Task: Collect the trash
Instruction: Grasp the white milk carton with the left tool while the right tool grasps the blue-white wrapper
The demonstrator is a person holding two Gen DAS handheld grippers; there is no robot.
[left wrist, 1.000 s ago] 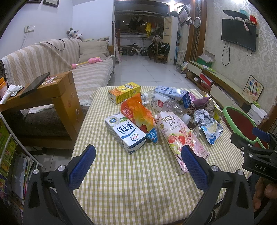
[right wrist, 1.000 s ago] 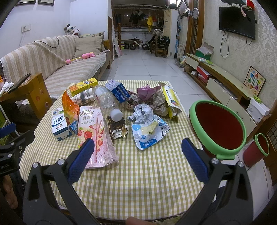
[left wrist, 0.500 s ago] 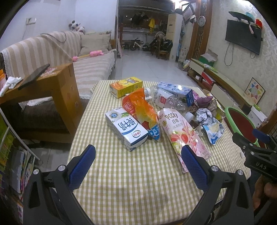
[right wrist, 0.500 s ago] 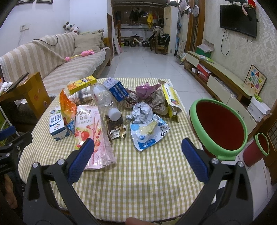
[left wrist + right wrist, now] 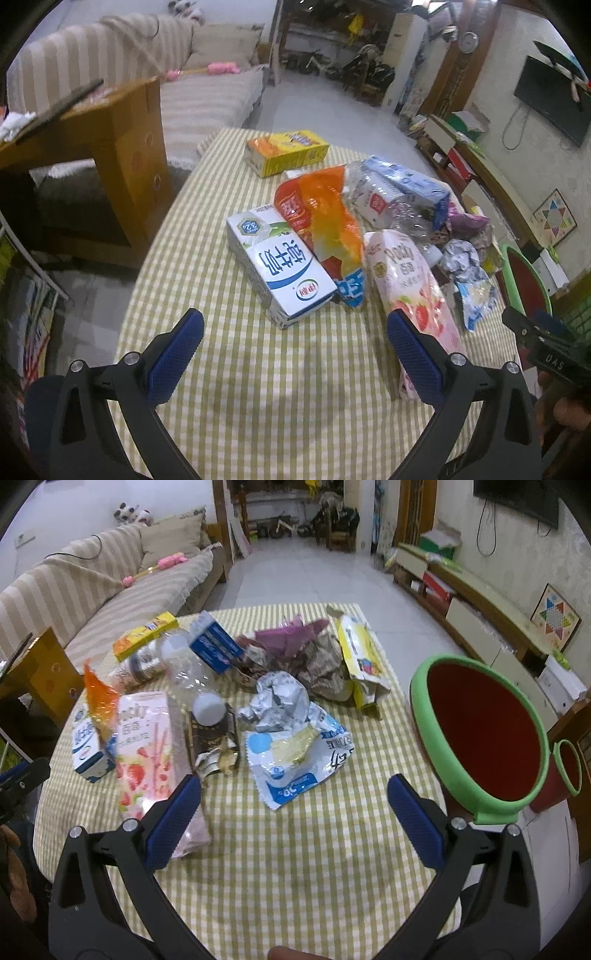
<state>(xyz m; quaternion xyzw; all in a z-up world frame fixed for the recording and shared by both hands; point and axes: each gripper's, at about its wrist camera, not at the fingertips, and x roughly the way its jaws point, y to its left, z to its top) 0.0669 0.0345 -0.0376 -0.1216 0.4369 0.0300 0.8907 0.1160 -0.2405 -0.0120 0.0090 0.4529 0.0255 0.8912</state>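
Trash lies heaped on a checked tablecloth [image 5: 258, 387]. A white and blue milk carton [image 5: 280, 273] lies nearest my left gripper [image 5: 295, 347], which is open and empty just short of it. An orange wrapper [image 5: 325, 221], a pink Pocky bag [image 5: 410, 284] and a yellow box [image 5: 288, 151] lie beyond. My right gripper [image 5: 295, 812] is open and empty above the cloth, just short of a blue and white bag [image 5: 299, 753]. The Pocky bag [image 5: 144, 753] lies under its left finger. A red bin with a green rim [image 5: 480, 734] stands at the table's right edge.
A clear plastic bottle [image 5: 192, 679], crumpled foil [image 5: 277, 701], a blue carton [image 5: 214, 642] and a yellow bag [image 5: 358, 653] fill the far half. A wooden side table [image 5: 99, 147] and striped sofa [image 5: 207, 99] stand left. A smaller red bin [image 5: 565, 771] sits on the floor right.
My left gripper has moved forward and tilted down toward the milk carton. My right gripper has moved forward and down toward the blue and white bag. Both stay open.
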